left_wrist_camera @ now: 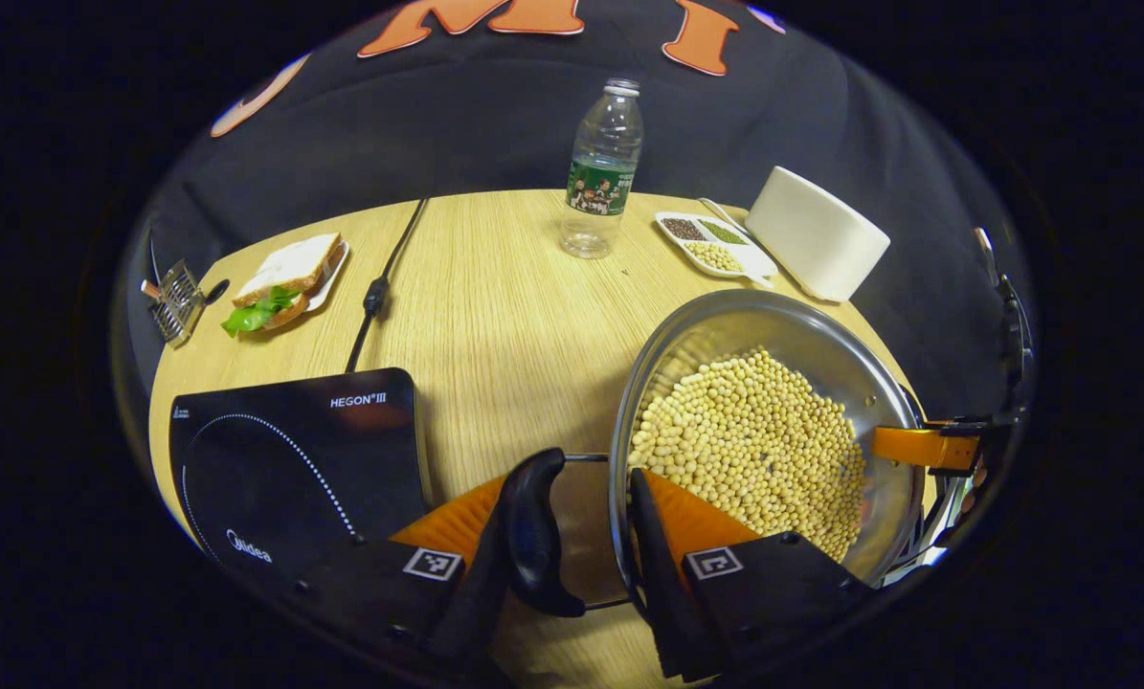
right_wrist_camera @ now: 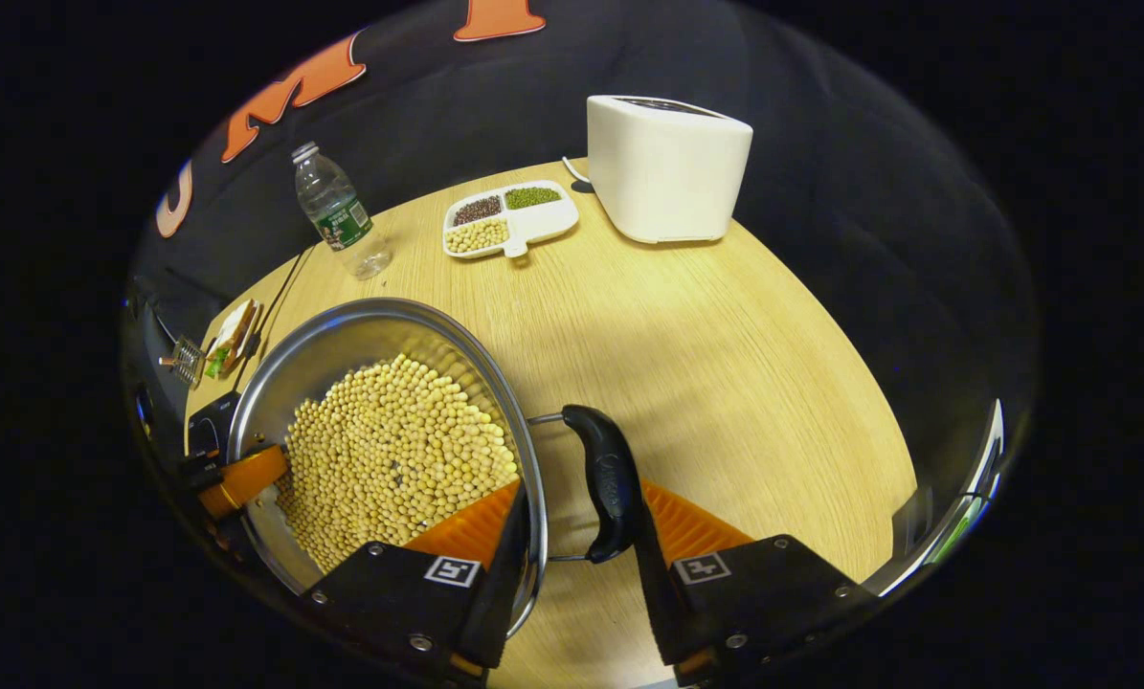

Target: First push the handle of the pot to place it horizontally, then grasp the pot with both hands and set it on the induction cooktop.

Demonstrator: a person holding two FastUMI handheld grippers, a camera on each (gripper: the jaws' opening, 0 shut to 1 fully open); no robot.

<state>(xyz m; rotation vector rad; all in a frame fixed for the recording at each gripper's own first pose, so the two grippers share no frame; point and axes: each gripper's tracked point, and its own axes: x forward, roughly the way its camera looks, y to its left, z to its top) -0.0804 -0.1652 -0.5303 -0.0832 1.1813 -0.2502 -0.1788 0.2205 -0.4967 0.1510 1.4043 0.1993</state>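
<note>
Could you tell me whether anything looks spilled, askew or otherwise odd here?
No spill: the beans sit inside the pot, and none lie on the table. The only oddity is the sandwich, left at the table's far edge beside the cooktop.

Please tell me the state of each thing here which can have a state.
pot: full of beans, beside the cooktop, not on it.
left claw: shut on pot, one finger inside it, one outside its handle.
right claw: shut on pot the same way, opposite side.
cooktop: bare.
bottle: upright, capped.
divided tray: three compartments filled, one empty.
</note>
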